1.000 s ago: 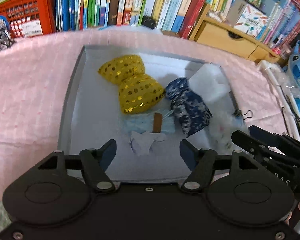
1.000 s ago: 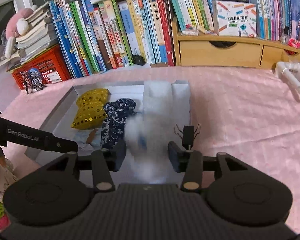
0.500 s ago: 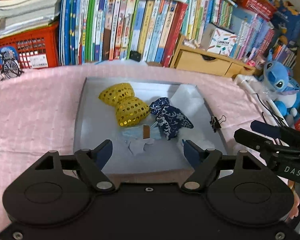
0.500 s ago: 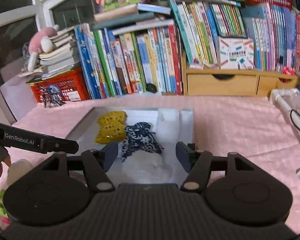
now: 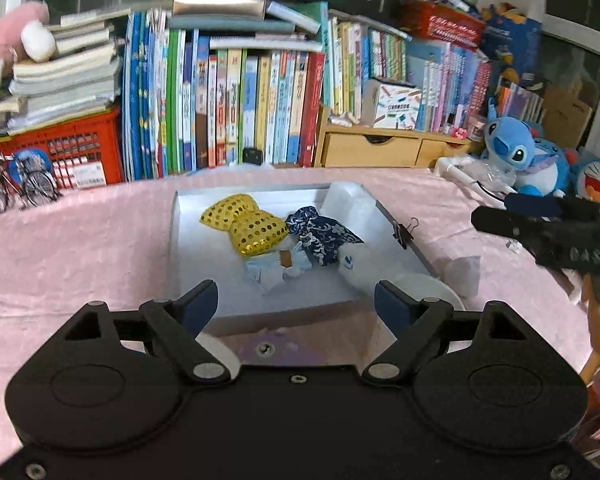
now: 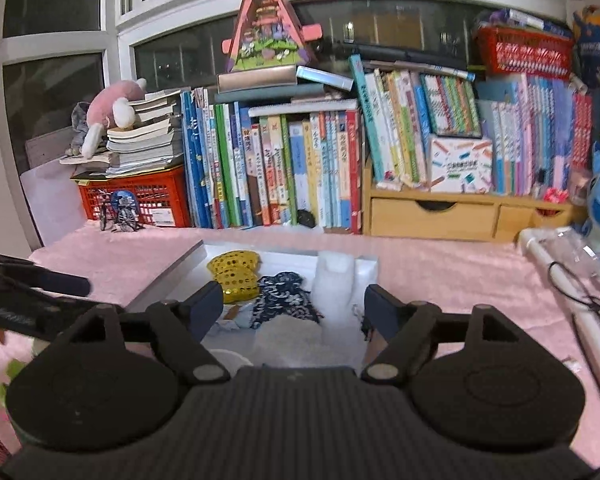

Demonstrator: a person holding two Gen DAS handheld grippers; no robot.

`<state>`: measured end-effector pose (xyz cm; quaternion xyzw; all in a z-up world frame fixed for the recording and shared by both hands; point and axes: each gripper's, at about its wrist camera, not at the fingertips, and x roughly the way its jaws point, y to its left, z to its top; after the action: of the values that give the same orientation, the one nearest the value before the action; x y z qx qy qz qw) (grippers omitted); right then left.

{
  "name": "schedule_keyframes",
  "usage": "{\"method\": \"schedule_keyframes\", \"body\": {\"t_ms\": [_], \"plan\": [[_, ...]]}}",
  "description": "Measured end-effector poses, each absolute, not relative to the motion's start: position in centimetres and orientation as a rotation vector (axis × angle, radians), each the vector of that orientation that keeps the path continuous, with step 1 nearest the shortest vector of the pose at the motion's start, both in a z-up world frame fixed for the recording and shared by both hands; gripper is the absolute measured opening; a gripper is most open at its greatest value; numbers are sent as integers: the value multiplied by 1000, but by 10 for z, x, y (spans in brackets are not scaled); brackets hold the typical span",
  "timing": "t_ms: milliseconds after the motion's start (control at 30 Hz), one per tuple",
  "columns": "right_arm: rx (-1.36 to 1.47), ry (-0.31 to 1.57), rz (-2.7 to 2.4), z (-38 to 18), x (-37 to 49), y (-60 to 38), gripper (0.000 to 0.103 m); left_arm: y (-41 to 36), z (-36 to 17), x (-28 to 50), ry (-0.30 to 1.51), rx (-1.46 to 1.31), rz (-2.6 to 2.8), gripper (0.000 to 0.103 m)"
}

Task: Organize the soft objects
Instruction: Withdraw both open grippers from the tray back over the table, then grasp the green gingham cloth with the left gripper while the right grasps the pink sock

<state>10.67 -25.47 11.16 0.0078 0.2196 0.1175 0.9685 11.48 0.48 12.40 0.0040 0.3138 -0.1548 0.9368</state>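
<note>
I have both the left gripper (image 5: pixel 296 300) and right gripper (image 6: pixel 294 306) with jaws just spread and holding nothing, the soft pouches (image 5: pixel 260 228) lying ahead in the tray (image 5: pixel 174 240), neither gripper clearly nearer.

Room light even and moderate, indoor; I see windows (image 6: pixel 60 20) dark, so no daylight. Shadows soft, faint under gripper bodies. White tray (image 5: pixel 188 280) floor near washed out. Strong fisheye bend at edges: window frames and books (image 5: pixel 228 112) curve. Left wrist view smeared by motion blur, worst far left and top; right wrist view sharper, slight blur near.
</note>
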Motion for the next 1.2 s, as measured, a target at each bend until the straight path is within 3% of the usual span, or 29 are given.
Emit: {"method": "schedule_keyframes", "body": {"t_ms": [267,600,1067,1200], "plan": [[-31,390,155,96,85,-273,89,34,117,61,557,-12,-333,91],[13,410,82,56,79,-303,103,82,92,15,475,37,-140,96],[48,451,30,20,98,-314,103,118,46,32,553,0,-16,96],[23,467,-6,14,105,-312,103,124,39,53,605,-46,-17,90]]}}
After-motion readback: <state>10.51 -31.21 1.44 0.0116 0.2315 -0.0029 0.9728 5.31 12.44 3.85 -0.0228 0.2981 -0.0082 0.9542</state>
